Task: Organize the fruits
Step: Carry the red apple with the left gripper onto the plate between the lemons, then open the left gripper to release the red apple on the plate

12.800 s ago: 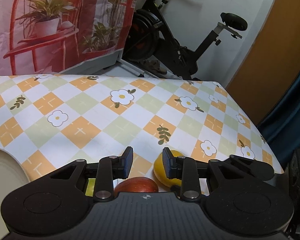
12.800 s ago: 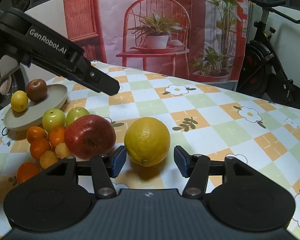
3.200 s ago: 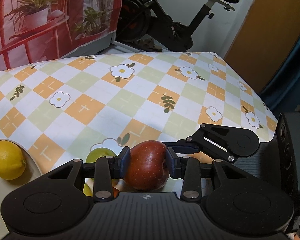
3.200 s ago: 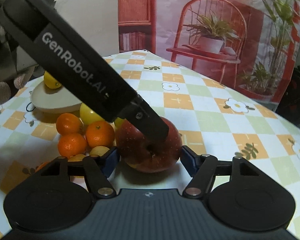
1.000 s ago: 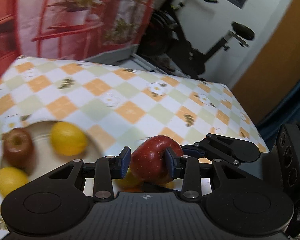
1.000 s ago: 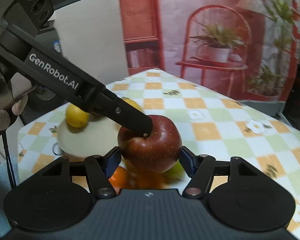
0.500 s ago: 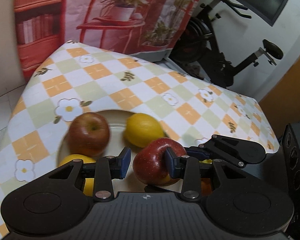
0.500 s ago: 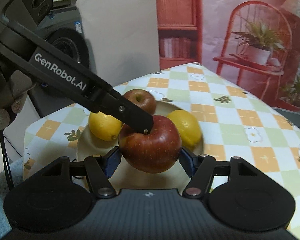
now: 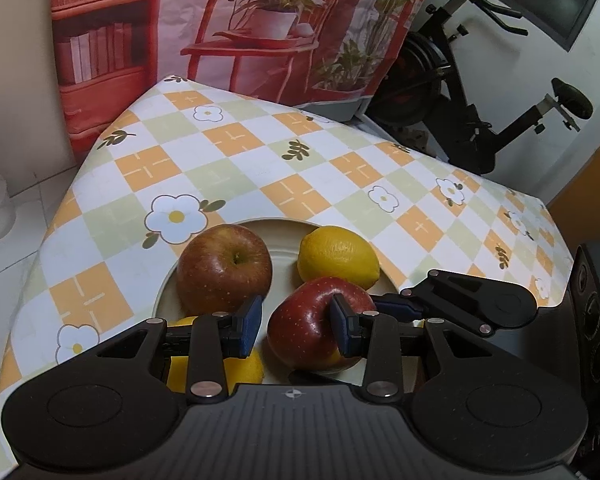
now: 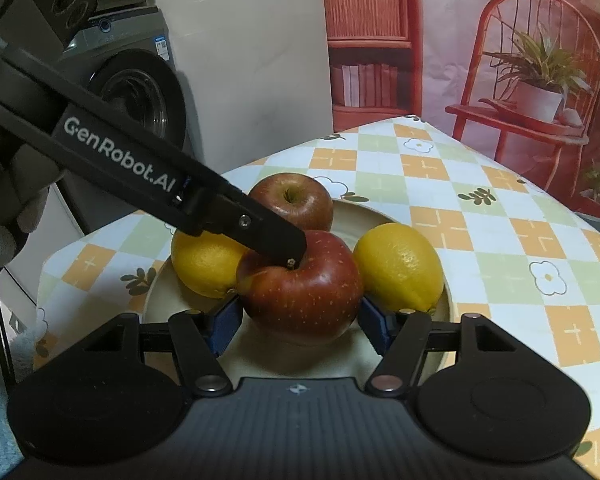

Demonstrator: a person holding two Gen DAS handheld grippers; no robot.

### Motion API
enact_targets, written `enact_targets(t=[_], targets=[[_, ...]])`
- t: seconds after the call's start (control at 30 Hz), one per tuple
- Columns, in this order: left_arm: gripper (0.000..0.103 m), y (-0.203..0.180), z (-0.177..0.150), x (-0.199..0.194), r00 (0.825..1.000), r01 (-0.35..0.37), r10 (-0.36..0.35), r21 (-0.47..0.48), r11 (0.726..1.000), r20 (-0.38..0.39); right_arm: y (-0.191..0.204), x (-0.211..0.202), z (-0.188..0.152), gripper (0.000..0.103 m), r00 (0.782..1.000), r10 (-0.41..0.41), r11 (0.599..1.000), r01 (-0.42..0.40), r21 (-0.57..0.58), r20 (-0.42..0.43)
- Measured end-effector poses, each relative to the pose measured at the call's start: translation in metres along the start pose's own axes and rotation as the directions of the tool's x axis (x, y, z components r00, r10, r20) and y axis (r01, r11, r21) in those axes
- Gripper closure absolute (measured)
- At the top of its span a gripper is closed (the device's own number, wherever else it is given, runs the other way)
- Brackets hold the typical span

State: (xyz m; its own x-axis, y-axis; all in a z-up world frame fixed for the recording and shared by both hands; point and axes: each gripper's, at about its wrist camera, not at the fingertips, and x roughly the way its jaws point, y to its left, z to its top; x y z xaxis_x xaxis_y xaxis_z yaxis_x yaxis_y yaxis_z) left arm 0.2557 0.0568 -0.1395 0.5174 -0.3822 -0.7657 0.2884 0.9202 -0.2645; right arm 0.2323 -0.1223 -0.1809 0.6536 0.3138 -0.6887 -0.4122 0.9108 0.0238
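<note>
A big red apple (image 10: 300, 284) sits on the cream plate (image 10: 404, 216), held between the pads of my right gripper (image 10: 300, 320), which is shut on it. It also shows in the left wrist view (image 9: 308, 324). My left gripper (image 9: 296, 322) is open; its right pad touches the apple's top, its left pad stands clear. The left gripper's finger (image 10: 236, 220) lies across the apple's stem dip. On the plate (image 9: 280, 236) lie a second apple (image 9: 224, 268) (image 10: 294, 202) and two lemons (image 9: 338, 256) (image 10: 398, 266) (image 10: 204, 264).
The plate stands near the corner of the checked tablecloth (image 9: 300, 184). A washing machine (image 10: 132, 92) stands beyond the table edge. An exercise bike (image 9: 480, 92) stands behind the far side. A printed backdrop (image 9: 240, 28) hangs behind.
Both grippers carried the red apple over to the plate and lowered it among the fruit. The left gripper's jaws have opened off the apple; the right stays shut on it.
</note>
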Motion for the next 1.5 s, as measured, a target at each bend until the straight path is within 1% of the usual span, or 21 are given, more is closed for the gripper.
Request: enact_targets(t=[0.1, 0.33, 0.57, 0.87, 1.0, 1.23, 1.4, 1.5], targets=[[0.063, 0.001, 0.000, 0.000, 1.000, -0.015, 0.015, -0.001, 1.000, 0.003, -0.001, 0.003, -0.001, 0.037, 1.000, 0.005, 1.000, -0.005, 0.004, 0.007], [0.067, -0.004, -0.001, 0.000, 0.999, -0.053, 0.053, 0.027, 0.998, 0.003, 0.001, 0.009, -0.001, 0.037, 1.000, 0.003, 1.000, -0.003, -0.008, 0.014], [0.067, -0.004, -0.001, -0.001, 0.998, -0.063, 0.063, 0.021, 0.998, 0.005, 0.001, 0.010, -0.002, 0.037, 1.000, 0.005, 1.000, -0.005, -0.010, 0.024], [0.066, -0.010, -0.001, -0.004, 0.996, -0.087, 0.087, 0.018, 0.996, 0.015, 0.002, 0.002, -0.004, 0.036, 1.000, -0.019, 1.000, 0.019, -0.016, -0.006], [0.066, -0.018, -0.001, -0.012, 0.994, -0.102, 0.101, 0.029, 0.994, 0.041, 0.003, -0.011, -0.007, 0.036, 0.999, -0.032, 0.999, 0.032, -0.019, -0.001], [0.066, -0.040, -0.003, -0.029, 0.985, -0.150, 0.142, 0.075, 0.986, 0.102, 0.001, -0.044, -0.008, 0.036, 0.997, -0.053, 0.998, 0.054, -0.014, 0.059], [0.066, -0.060, -0.007, -0.043, 0.970, -0.201, 0.186, 0.088, 0.976, 0.158, -0.004, -0.076, -0.015, 0.036, 0.988, -0.104, 0.994, 0.105, 0.000, 0.110], [0.066, -0.074, -0.012, -0.048, 0.960, -0.218, 0.197, 0.091, 0.972, 0.198, -0.011, -0.101, -0.026, 0.036, 0.976, -0.156, 0.988, 0.154, 0.026, 0.149]])
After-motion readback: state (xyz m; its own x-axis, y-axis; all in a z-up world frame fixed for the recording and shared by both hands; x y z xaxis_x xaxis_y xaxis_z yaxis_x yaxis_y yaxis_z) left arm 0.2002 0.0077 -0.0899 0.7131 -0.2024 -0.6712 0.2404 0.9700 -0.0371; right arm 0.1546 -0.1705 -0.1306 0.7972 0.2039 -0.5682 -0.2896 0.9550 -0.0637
